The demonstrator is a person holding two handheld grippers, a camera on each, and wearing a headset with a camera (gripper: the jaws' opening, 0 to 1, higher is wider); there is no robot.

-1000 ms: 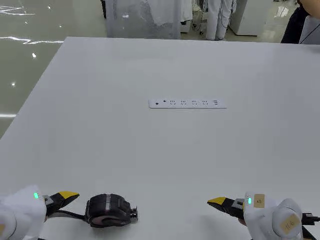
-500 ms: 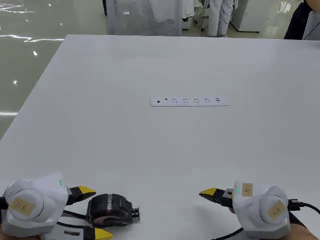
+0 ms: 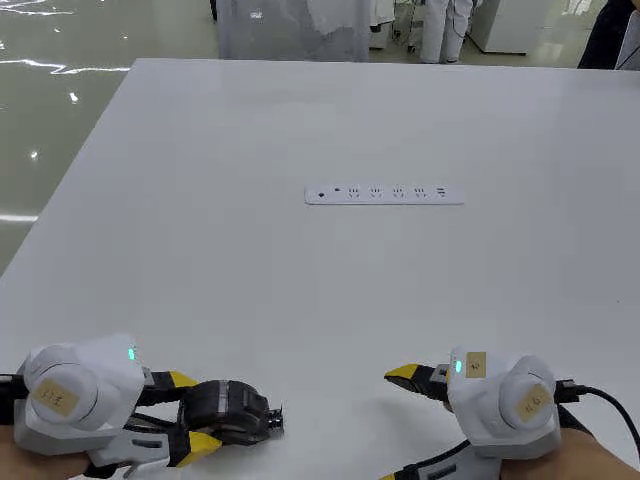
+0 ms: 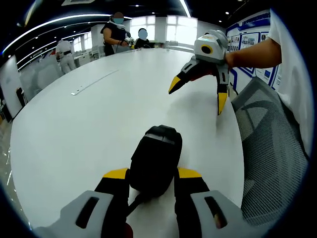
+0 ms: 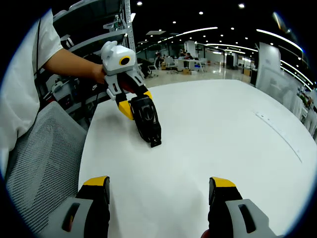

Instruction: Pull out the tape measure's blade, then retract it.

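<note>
The black tape measure (image 3: 225, 410) lies on the white table (image 3: 300, 120) near its front left edge, its blade hook (image 3: 275, 418) pointing right and the blade fully inside. My left gripper (image 3: 190, 412) has both yellow-tipped jaws pressed against the sides of the case. In the left gripper view the tape measure (image 4: 156, 158) sits between the jaws of my left gripper (image 4: 153, 173). My right gripper (image 3: 393, 425) hovers open to the right of the hook, a gap of bare table between them. In the right gripper view the tape measure (image 5: 147, 119) lies ahead of my right gripper (image 5: 159, 182).
A flat white power strip (image 3: 384, 194) lies at the table's middle, far from both grippers. A cable runs off the right gripper toward the table's front edge. A mesh chair (image 4: 267, 148) stands by that edge. People stand beyond the far edge.
My left gripper has moved right and narrowed its jaws onto the tape measure's case. The right gripper has edged left toward the hook. The head camera tilted down a little.
</note>
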